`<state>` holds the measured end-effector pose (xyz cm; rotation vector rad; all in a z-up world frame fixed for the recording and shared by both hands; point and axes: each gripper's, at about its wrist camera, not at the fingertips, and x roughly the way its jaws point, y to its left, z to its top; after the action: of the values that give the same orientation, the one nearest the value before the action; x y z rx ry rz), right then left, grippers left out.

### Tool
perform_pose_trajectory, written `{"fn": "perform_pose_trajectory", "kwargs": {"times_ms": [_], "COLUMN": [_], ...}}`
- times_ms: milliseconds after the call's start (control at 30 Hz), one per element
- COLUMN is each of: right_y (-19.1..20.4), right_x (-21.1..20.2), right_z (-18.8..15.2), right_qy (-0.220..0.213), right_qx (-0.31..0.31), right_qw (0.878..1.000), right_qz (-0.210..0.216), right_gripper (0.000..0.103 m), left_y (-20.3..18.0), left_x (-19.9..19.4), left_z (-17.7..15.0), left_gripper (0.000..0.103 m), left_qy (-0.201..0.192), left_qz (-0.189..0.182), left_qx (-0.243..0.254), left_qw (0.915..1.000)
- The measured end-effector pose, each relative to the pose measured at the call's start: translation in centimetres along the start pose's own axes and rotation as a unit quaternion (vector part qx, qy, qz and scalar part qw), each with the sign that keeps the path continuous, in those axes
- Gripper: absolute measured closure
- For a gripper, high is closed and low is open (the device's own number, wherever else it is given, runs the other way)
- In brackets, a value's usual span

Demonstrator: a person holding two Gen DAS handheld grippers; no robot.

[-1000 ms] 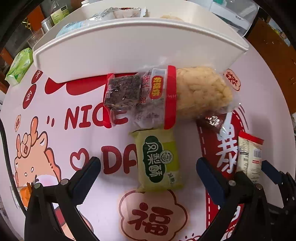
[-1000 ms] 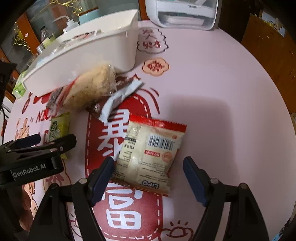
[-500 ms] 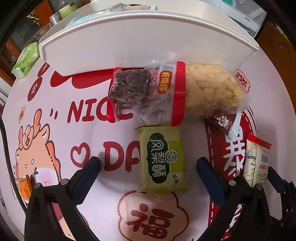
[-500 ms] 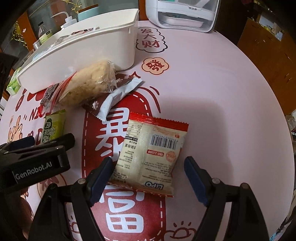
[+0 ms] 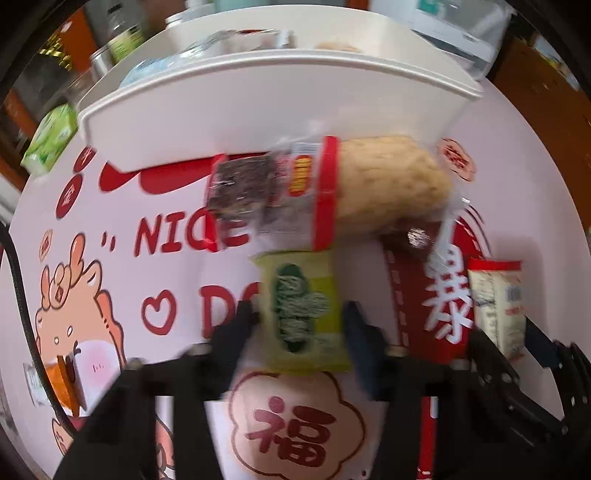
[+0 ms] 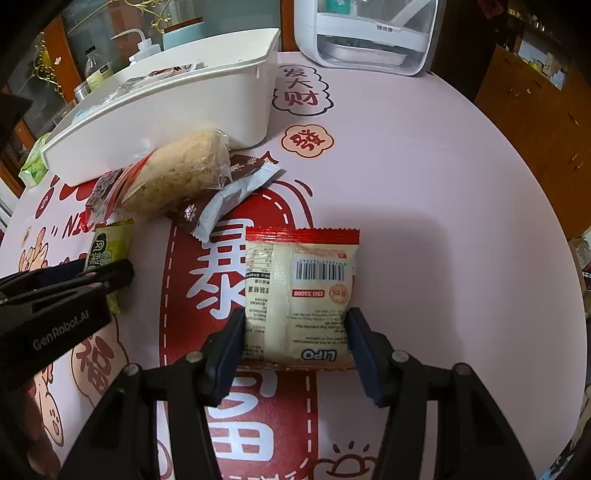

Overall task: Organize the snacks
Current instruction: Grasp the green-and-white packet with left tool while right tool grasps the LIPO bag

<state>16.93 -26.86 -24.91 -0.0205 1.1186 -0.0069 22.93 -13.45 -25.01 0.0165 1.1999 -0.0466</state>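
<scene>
My left gripper (image 5: 301,317) has closed on the green pastry packet (image 5: 303,314), which lies on the pink table mat; the view is blurred. It also shows in the right wrist view (image 6: 107,251), with the left gripper (image 6: 107,275) over it. My right gripper (image 6: 295,328) is shut on the cream LIPO packet with a red top edge (image 6: 301,291), its pads against both sides. The LIPO packet shows at the right of the left wrist view (image 5: 496,306). The white bin (image 6: 177,110) with several snacks stands behind.
A clear bag of puffed snack with a red band (image 5: 384,184), a dark brownie packet (image 5: 240,188) and a brown-grey wrapper (image 6: 225,199) lie in front of the bin. A green pack (image 5: 50,140) sits far left. A white appliance (image 6: 373,33) stands behind.
Both grippers have moved forward and closed: the left on the green pastry packet, the right on the LIPO packet. Both were open around the packets before.
</scene>
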Motion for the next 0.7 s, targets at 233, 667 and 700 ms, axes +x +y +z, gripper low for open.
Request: {"fn": "perform_pose_trajectory", "kwargs": {"times_ms": [233, 667, 700], "right_y": [0.1, 0.6, 0.8], "right_x": [-0.2, -1.0, -1.3], "right_z": [-0.1, -0.2, -0.3], "right_qy": [-0.001, 0.016, 0.014], "right_qx": [-0.011, -0.026, -0.029], "right_qw": [1.0, 0.999, 0.999], "right_qz": [0.008, 0.033, 0.036], "right_gripper": [0.055, 0.056, 0.056], "left_y": [0.2, 3.2, 3.7], "left_x": [-0.3, -3.0, -3.4], "left_z": [-0.3, -3.3, -3.5], "left_gripper": [0.067, 0.068, 0.068], "left_qy": [0.003, 0.023, 0.024], "left_qz": [-0.007, -0.047, -0.055], "left_qx": [-0.005, -0.025, -0.031], "left_qw": [1.0, 0.9983, 0.9977]}}
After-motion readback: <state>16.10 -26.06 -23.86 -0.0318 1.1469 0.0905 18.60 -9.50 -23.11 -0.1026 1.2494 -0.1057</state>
